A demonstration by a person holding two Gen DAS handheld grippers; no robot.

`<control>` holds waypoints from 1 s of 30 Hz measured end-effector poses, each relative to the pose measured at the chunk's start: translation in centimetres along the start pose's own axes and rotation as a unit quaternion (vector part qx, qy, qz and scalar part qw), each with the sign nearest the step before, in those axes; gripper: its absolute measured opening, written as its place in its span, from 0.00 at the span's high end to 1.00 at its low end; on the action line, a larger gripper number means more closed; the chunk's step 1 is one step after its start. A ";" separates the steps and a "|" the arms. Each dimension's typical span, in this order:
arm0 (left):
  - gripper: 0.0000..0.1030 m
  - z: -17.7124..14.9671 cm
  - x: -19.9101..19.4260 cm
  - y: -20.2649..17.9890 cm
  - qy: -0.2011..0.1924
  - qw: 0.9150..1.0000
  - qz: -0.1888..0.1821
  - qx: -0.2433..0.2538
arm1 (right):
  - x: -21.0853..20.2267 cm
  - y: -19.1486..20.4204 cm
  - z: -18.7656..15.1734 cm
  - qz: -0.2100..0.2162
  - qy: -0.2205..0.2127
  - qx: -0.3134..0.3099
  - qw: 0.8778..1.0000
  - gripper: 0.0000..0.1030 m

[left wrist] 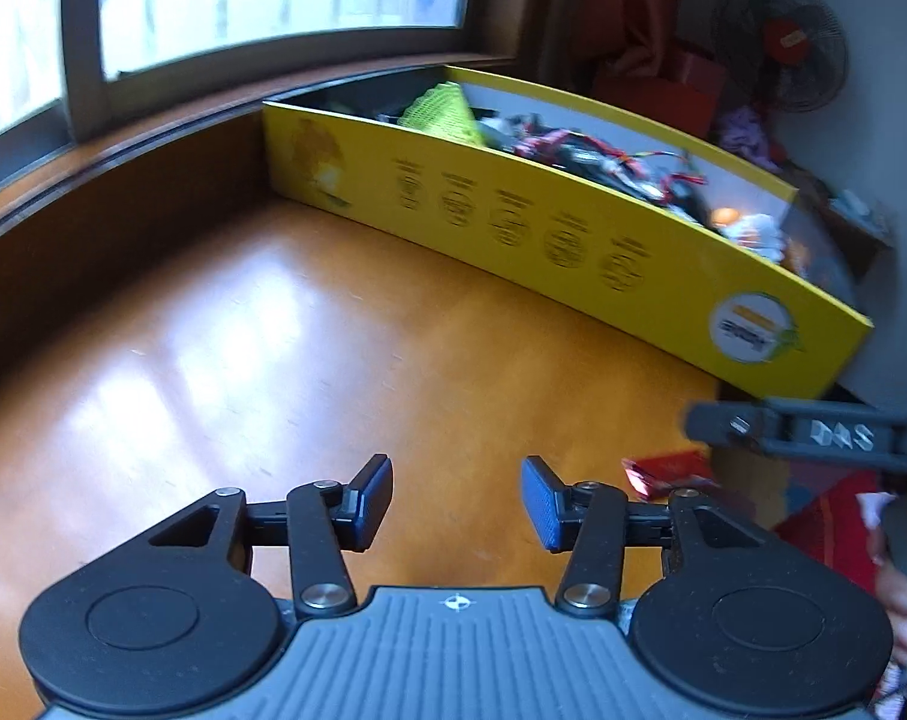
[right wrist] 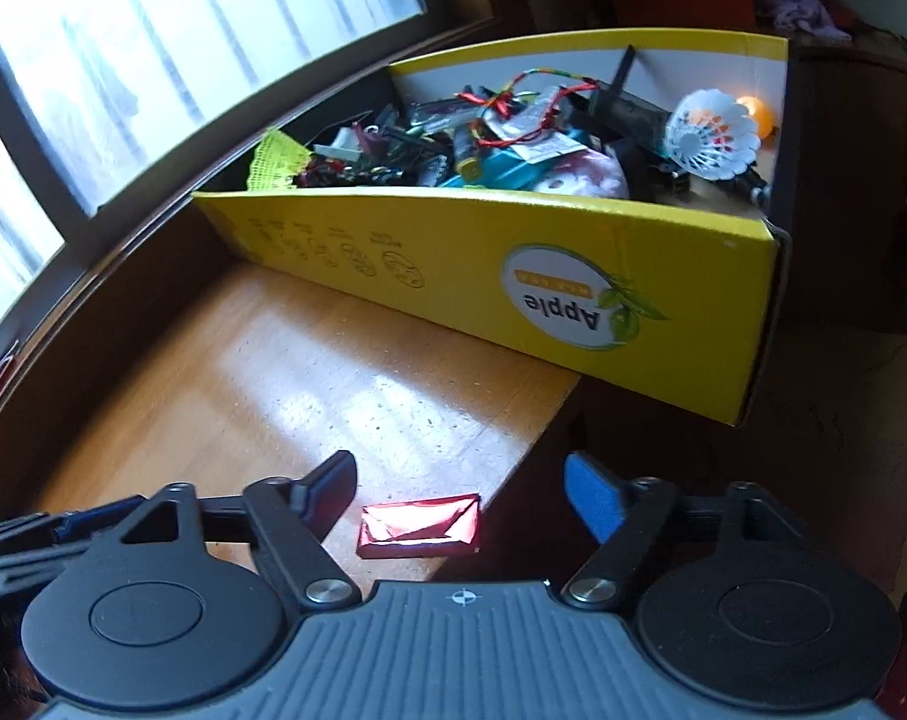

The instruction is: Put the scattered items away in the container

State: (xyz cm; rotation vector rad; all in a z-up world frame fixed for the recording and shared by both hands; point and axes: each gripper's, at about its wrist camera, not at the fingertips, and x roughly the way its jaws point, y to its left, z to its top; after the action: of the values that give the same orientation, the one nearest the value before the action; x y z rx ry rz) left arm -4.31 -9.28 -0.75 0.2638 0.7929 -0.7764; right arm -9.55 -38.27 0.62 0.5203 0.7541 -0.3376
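A yellow cardboard box (left wrist: 573,240) (right wrist: 513,264) stands at the far side of the wooden tabletop (left wrist: 273,330), packed with cords, a shuttlecock (right wrist: 708,135) and other small items. A red foil-wrapped packet (right wrist: 419,525) lies flat near the table's right edge. My right gripper (right wrist: 462,495) hovers over it, open, the packet between its fingers but untouched. In the left wrist view the same red packet (left wrist: 663,474) shows at the right, partly hidden behind a finger. My left gripper (left wrist: 456,501) is open over bare wood with nothing between its fingers.
A window and dark wooden sill run along the back left. The table's right edge (right wrist: 543,438) drops off just beside the packet. A standing fan (left wrist: 780,42) and red bags sit behind the box. The right gripper's body (left wrist: 813,435) crosses the left wrist view.
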 end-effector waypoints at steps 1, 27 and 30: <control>0.50 0.3 0.0 0.1 0.001 1.000 0.003 0.003 | 0.1 -0.1 -0.1 -0.005 0.003 0.005 1.000 0.24; 0.42 -0.5 0.1 0.1 -0.009 1.000 -0.012 0.022 | 2.5 1.2 -0.4 0.021 0.053 0.011 0.998 0.11; 0.42 -0.5 0.0 0.6 -0.010 1.000 -0.015 0.025 | 2.7 1.4 -0.7 0.005 0.044 -0.006 0.999 0.23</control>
State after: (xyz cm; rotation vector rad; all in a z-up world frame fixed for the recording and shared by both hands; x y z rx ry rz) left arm -4.17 -8.62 -1.19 0.2882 0.7604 -0.8264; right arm -7.44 -36.97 -1.29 0.5294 0.8376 -0.3016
